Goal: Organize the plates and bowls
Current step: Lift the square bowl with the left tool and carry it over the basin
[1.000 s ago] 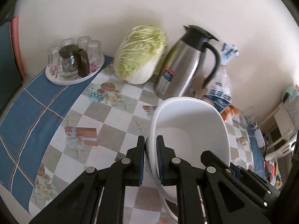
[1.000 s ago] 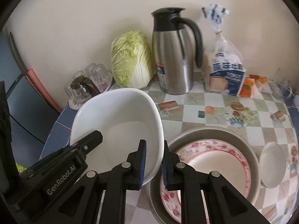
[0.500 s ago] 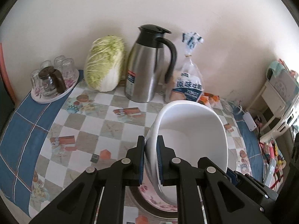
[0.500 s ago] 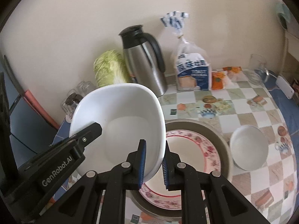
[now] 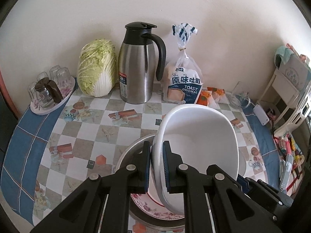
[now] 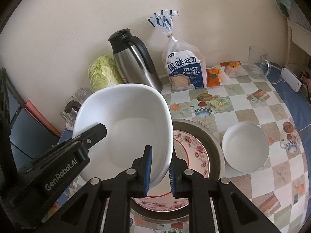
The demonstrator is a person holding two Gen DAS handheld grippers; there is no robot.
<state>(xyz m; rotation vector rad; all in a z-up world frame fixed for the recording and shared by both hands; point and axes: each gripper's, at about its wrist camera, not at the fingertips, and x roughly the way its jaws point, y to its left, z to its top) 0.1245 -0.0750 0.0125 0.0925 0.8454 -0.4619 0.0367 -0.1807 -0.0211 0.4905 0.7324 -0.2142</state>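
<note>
1 large white bowl, carried above the floral plate in the metal basin, opposite rims pinched by left claw and right claw, both clamped tight, presumably for level stacking; 1 small bowl alongside on the surface.

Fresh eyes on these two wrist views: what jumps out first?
The big white bowl dominates: the left gripper and the right gripper each pinch its rim on opposite sides, holding it tilted above the floral plate that lies in the metal basin. Behind, against the wall, stand the steel jug, the cabbage and the toast bag; a small white bowl sits right of the basin.
</note>
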